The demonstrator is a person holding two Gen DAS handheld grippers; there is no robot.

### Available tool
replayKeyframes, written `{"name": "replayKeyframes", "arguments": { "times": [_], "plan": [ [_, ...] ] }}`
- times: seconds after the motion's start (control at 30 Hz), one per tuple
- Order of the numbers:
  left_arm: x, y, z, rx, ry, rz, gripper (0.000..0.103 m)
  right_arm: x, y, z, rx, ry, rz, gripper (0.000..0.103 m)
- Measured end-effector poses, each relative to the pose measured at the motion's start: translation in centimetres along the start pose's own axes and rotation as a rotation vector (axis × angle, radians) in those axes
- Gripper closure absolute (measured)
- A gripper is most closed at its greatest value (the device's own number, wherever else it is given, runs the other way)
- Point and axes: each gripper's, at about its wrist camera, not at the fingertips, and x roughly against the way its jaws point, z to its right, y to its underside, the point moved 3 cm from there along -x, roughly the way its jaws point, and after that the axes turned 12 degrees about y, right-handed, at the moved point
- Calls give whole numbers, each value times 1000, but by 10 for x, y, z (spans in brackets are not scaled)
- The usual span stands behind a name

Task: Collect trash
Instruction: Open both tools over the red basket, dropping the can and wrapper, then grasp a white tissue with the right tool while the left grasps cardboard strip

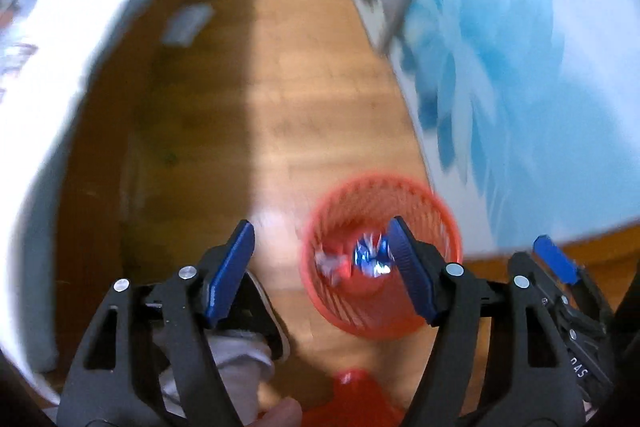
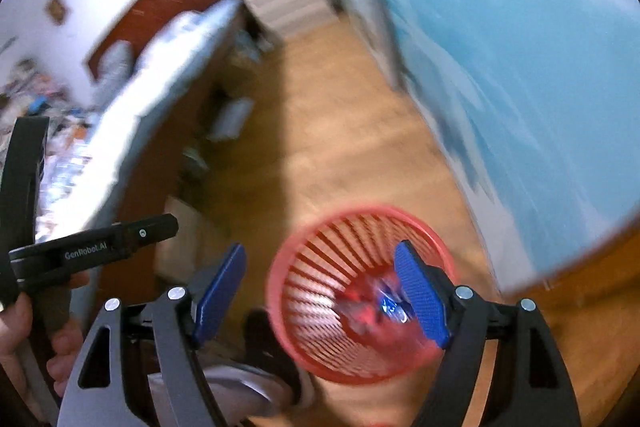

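Note:
A red mesh waste basket (image 1: 436, 211) stands on the wooden floor; it also shows in the right wrist view (image 2: 320, 259). Inside lie a shiny blue-and-silver wrapper (image 1: 370, 255) and crumpled trash (image 1: 332, 263); the wrapper also shows in the right wrist view (image 2: 390, 303). My left gripper (image 1: 320, 239) is open and empty above the basket's left rim. My right gripper (image 2: 320, 267) is open and empty over the basket. The right gripper's blue pad shows at the far right of the left wrist view (image 1: 556, 259).
A bed with white bedding (image 1: 60, 67) runs along the left. A blue flowered wardrobe door (image 1: 520, 67) runs along the right. A pale flat item (image 1: 188, 23) lies on the floor by the bed. The person's shoe (image 2: 272, 355) is beside the basket.

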Motion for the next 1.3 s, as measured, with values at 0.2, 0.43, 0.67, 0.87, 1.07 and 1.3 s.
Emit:
{"name": "replayKeyframes", "arguments": {
  "times": [0.2, 0.43, 0.67, 0.87, 1.07, 1.3],
  "plan": [
    [165, -26, -86, 79, -118, 366, 21, 64, -62, -110, 130, -208, 198, 18],
    [297, 9, -222, 275, -331, 643, 12, 105, -110, -292, 316, -414, 261, 10],
    [273, 52, -347, 527, -290, 520, 12, 30, -76, -442, 503, -451, 66, 19],
    [269, 58, -372, 557, -252, 522, 12, -56, -17, -516, 618, -400, -142, 37],
    [250, 58, -383, 604, -125, 479, 12, -105, 11, -535, 629, -370, -269, 82],
    [220, 50, -381, 616, -74, 417, 12, -90, 10, -512, 581, -417, -246, 94]
  ]
}}
